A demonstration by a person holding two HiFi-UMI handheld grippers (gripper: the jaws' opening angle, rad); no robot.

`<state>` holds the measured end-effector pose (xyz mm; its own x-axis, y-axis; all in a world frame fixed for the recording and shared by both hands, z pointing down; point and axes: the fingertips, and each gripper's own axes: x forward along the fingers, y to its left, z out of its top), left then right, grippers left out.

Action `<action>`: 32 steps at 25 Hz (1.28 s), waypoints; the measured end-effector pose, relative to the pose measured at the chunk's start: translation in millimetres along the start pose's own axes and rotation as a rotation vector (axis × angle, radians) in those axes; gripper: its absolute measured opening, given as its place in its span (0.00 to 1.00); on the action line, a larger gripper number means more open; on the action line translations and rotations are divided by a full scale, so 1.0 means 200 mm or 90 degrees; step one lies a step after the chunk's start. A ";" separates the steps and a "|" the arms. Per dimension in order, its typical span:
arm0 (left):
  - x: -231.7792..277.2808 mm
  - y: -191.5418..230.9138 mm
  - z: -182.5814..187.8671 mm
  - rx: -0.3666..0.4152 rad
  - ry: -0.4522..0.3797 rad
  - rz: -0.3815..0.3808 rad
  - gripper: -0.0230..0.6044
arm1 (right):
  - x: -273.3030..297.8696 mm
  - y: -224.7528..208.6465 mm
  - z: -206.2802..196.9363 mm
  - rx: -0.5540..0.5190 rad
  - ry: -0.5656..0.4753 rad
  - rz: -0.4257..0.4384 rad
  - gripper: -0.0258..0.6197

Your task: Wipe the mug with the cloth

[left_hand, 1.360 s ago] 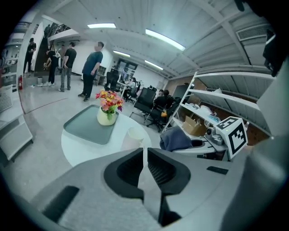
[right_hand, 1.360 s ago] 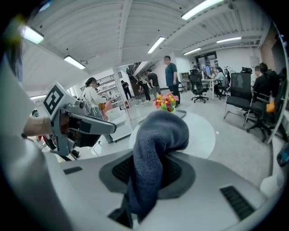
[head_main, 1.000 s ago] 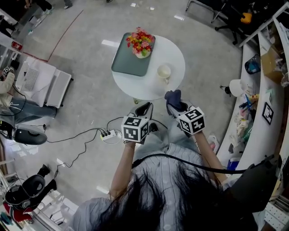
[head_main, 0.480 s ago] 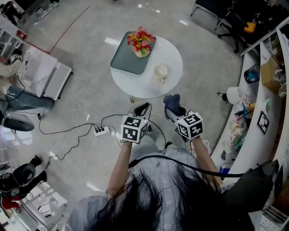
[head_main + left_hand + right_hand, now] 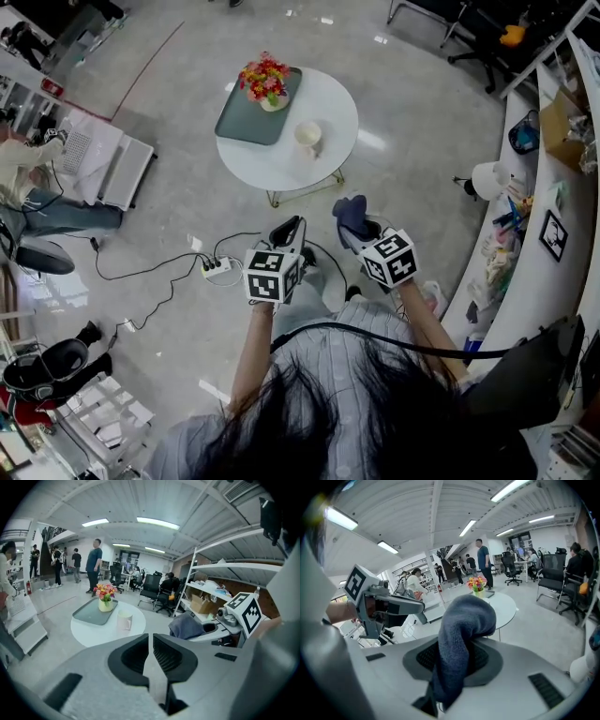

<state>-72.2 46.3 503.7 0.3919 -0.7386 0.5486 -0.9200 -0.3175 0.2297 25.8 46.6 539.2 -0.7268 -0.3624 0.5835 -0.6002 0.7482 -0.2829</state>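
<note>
A cream mug (image 5: pixel 308 136) (image 5: pixel 124 619) stands on the round white table (image 5: pixel 281 164), well ahead of both grippers. My right gripper (image 5: pixel 352 217) (image 5: pixel 454 656) is shut on a dark blue-grey cloth (image 5: pixel 461 630) (image 5: pixel 351 214), which bulges up out of its jaws and hides the mug in the right gripper view. My left gripper (image 5: pixel 289 232) (image 5: pixel 151 656) is shut with nothing in it, held beside the right one over the floor, short of the table. The cloth (image 5: pixel 186 626) also shows in the left gripper view.
A grey-green tray (image 5: pixel 246 122) with a vase of flowers (image 5: pixel 265 82) sits on the table's far left. A power strip (image 5: pixel 215 267) with cables lies on the floor to the left. Desks and shelves (image 5: pixel 548 187) run along the right. People (image 5: pixel 93 564) stand far off.
Both grippers have drawn back from the table, which now sits farther off and more to the left in the head view. The cloth stays in the right gripper.
</note>
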 end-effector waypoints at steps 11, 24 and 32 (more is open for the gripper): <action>-0.20 -0.16 -0.14 -0.028 -0.024 0.055 0.10 | -0.14 0.12 -0.14 -0.020 -0.011 0.044 0.20; -0.33 -0.42 -0.30 -0.015 -0.032 0.056 0.10 | -0.33 0.27 -0.35 -0.012 -0.022 0.071 0.20; -0.40 -0.49 -0.39 -0.010 -0.029 0.062 0.10 | -0.38 0.35 -0.40 -0.030 -0.034 0.093 0.20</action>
<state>-14.1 182.7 499.2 0.2998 -0.7922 0.5316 -0.9537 -0.2339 0.1893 65.3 171.2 536.3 -0.8224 -0.2765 0.4972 -0.4720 0.8195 -0.3249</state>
